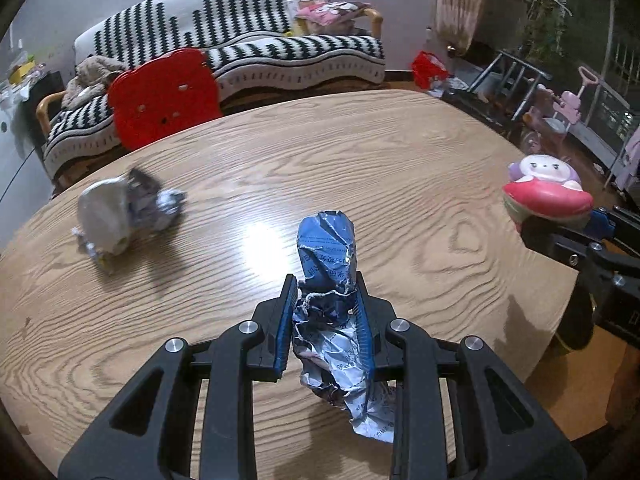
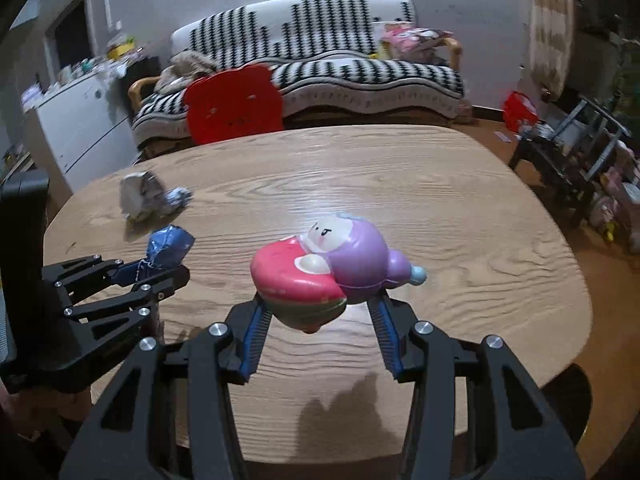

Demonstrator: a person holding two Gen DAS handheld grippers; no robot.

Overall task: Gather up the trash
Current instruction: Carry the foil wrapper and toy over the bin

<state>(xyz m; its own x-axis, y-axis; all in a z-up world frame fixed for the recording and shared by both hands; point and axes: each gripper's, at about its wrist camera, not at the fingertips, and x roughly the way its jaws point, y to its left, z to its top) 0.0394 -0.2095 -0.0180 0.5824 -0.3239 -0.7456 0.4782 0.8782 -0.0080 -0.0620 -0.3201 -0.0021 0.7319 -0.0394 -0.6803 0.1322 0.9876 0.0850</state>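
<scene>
My left gripper (image 1: 326,284) is shut on a crumpled blue and white wrapper (image 1: 328,248) and holds it above the wooden table (image 1: 400,168). The wrapper (image 2: 170,246) and left gripper (image 2: 160,270) also show at the left of the right wrist view. My right gripper (image 2: 320,300) is shut on a pink and purple squishy toy (image 2: 332,266), held above the table (image 2: 460,208). The toy (image 1: 546,192) shows at the right edge of the left wrist view. A second crumpled silver and white wrapper (image 1: 120,216) lies on the table's far left (image 2: 150,196).
A red plastic chair back (image 1: 164,98) stands at the table's far edge (image 2: 234,106). Behind it is a black and white striped sofa (image 1: 256,48). A white cabinet (image 2: 80,120) is at the left. Toys and a dark rack (image 2: 568,148) are at the right on the floor.
</scene>
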